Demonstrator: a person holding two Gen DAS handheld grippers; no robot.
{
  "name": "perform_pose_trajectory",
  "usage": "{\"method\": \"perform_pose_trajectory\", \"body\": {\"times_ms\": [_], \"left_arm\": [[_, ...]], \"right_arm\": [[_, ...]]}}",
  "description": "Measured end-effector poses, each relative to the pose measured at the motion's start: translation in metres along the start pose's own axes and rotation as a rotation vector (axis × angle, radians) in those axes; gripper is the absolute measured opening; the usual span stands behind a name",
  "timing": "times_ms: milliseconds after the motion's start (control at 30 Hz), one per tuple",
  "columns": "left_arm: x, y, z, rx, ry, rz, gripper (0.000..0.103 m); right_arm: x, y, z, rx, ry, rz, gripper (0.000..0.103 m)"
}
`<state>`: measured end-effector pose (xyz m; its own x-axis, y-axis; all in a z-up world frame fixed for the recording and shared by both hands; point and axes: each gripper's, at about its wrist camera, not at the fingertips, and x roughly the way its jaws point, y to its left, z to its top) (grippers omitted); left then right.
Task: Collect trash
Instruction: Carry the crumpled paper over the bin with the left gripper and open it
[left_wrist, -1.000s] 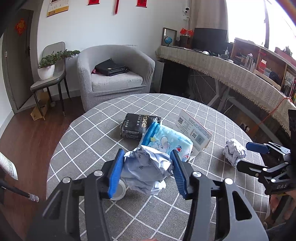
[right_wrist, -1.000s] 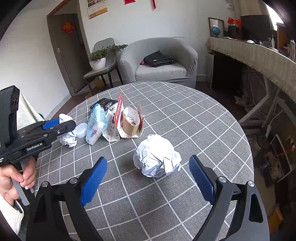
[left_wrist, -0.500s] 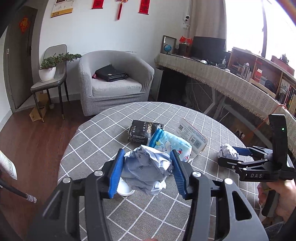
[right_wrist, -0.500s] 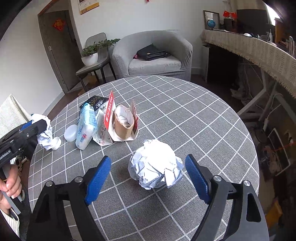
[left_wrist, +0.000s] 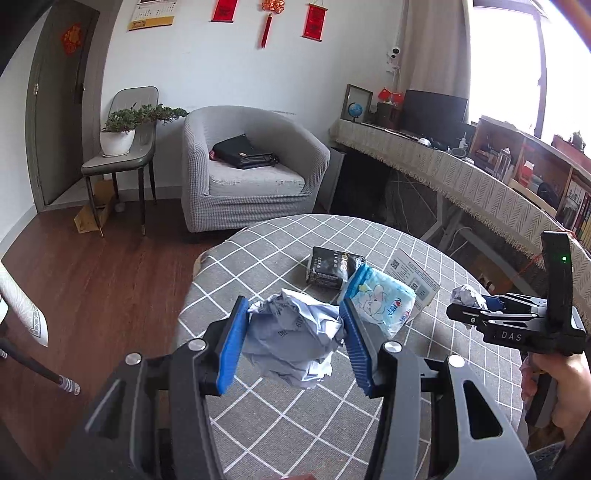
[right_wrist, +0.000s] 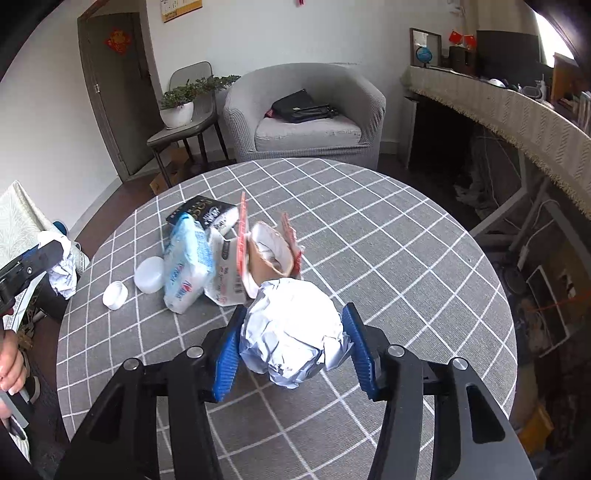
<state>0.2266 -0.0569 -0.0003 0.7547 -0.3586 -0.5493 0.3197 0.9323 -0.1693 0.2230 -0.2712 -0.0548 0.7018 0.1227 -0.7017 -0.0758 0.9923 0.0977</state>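
Everything's relative to the tissue pack (right_wrist: 188, 267) on the desk (right_wrist: 406, 236): two caps (right_wrist: 149, 274) sit to its left, torn carton (right_wrist: 258, 254) right, dark packet (right_wrist: 201, 214) behind, armchair (right_wrist: 306, 110) further back.

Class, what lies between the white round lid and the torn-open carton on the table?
In the right wrist view, the blue-and-white tissue pack lies between the white round lid and the torn-open carton.

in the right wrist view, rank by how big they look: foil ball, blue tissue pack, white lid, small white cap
1. foil ball, though it sits nearest the camera, so its lead is unsure
2. blue tissue pack
3. white lid
4. small white cap
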Motion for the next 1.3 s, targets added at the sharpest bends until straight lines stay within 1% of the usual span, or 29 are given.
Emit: {"method": "perform_pose_trajectory", "body": {"times_ms": [100,367,467,567,733,933,1167,1300], "left_arm": [[-0.007,0.012,-0.002,-0.008,-0.003,0.021,0.053],[-0.025,0.043,-0.016,-0.013,0.010,0.092,0.053],[-0.031,0.053,-0.023,-0.005,0.021,0.122,0.053],[-0.036,0.065,-0.031,-0.023,0.035,0.142,0.053],[-0.045,0.083,-0.053,-0.041,0.073,0.187,0.053],[-0.053,0.110,-0.077,-0.099,0.116,0.228,0.053],[-0.052,0.134,-0.107,-0.132,0.187,0.277,0.053],[-0.051,0.146,-0.124,-0.139,0.233,0.304,0.053]], "right_arm": [[-0.003,0.018,0.005,-0.030,-0.008,0.018,0.053],[-0.008,0.070,0.017,-0.094,-0.025,0.103,0.053],[-0.008,0.088,0.018,-0.113,-0.028,0.131,0.053],[-0.007,0.106,0.021,-0.125,-0.028,0.161,0.053],[-0.007,0.138,0.025,-0.152,-0.031,0.213,0.053],[-0.005,0.172,0.026,-0.180,-0.020,0.276,0.053],[0.001,0.206,0.023,-0.211,0.007,0.379,0.053],[0.004,0.231,0.019,-0.243,0.020,0.420,0.053]]}}
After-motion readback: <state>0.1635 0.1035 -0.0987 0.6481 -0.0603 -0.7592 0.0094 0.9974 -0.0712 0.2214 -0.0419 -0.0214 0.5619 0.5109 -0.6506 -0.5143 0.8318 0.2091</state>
